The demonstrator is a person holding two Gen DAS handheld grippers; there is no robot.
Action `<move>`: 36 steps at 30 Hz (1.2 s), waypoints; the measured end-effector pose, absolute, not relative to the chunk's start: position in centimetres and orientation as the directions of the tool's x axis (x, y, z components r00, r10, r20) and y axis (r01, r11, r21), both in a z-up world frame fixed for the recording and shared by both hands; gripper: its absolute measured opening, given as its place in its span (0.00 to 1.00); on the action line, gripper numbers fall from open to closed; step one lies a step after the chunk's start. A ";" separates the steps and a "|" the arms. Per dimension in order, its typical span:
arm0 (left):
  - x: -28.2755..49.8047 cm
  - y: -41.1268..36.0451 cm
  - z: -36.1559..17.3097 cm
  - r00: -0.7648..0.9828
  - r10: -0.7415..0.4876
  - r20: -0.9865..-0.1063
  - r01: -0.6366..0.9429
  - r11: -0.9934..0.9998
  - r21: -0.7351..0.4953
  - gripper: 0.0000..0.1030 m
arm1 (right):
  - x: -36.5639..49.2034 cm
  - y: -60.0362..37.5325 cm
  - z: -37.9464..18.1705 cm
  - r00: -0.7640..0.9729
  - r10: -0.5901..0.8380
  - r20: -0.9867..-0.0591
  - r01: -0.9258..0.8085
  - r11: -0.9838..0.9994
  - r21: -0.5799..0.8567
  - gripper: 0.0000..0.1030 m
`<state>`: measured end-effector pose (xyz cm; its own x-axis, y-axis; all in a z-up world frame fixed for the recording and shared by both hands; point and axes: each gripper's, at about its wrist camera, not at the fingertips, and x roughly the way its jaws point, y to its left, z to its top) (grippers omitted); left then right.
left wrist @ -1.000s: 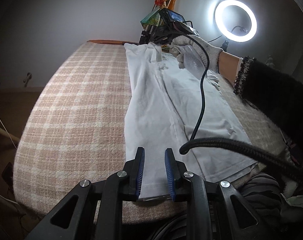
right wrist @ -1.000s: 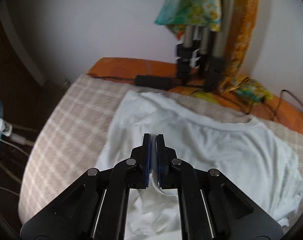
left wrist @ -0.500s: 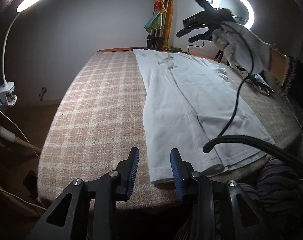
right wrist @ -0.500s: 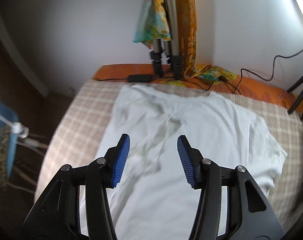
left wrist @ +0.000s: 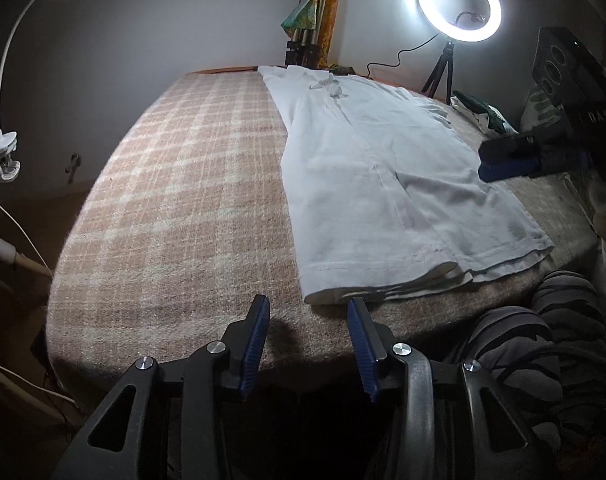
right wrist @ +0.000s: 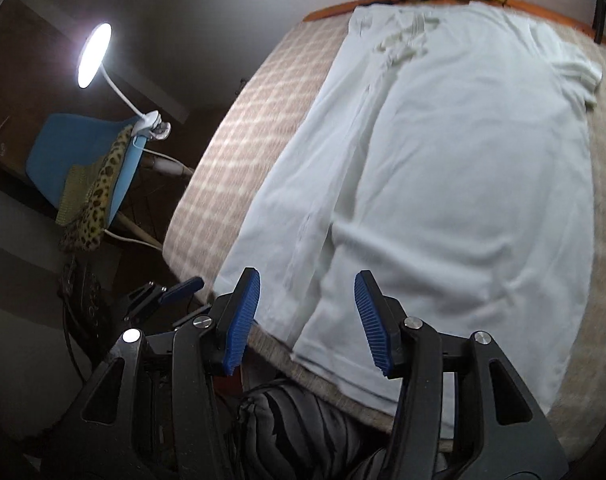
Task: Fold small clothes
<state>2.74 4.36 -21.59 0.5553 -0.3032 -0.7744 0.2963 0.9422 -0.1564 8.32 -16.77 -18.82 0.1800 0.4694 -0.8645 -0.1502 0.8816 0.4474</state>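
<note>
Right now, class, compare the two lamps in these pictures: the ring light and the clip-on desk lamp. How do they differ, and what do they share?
1. Shape: the ring light is a hollow glowing circle; the desk lamp has a solid oval head.
2. Support: the ring light stands on a small black tripod; the desk lamp hangs on a curved white neck from a clip.
3. Place: the ring light stands beyond the white shirt; the desk lamp is clipped onto a blue chair.
Both are switched on.

Home room, plaid-blanketed bed [left wrist: 175, 200], clip lamp [right wrist: 103, 60], ring light [left wrist: 459, 4]
</note>
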 end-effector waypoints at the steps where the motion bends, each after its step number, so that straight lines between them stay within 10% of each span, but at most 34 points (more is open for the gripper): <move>1: 2.8 4.1 -22.0 0.562 -0.287 -0.776 0.302 0.944 -0.131 0.36 | 7.9 -16.6 -19.9 0.170 0.471 -0.865 -0.132 0.881 0.454 0.51; 11: 3.2 2.2 -21.5 0.597 -0.274 -0.754 0.351 0.934 -0.062 0.15 | 6.7 -13.7 -22.6 0.133 0.450 -0.883 -0.154 0.889 0.430 0.49; 14: 3.2 1.5 -21.2 0.611 -0.252 -0.750 0.356 0.934 -0.024 0.02 | 6.9 -13.3 -22.9 0.119 0.452 -0.884 -0.171 0.886 0.430 0.08; 16: 3.0 1.1 -20.8 0.624 -0.237 -0.745 0.359 0.933 0.003 0.00 | 6.9 -13.0 -23.1 0.111 0.453 -0.884 -0.177 0.885 0.431 0.05; 32: 1.0 0.8 -21.1 0.611 -0.217 -0.762 0.398 0.916 0.058 0.00 | 6.6 -14.9 -21.9 0.138 0.477 -0.868 -0.154 0.876 0.457 0.02; 36: 0.0 1.4 -19.8 0.631 -0.239 -0.738 0.420 0.905 0.065 0.18 | 6.7 -14.8 -20.8 0.144 0.487 -0.861 -0.170 0.870 0.463 0.02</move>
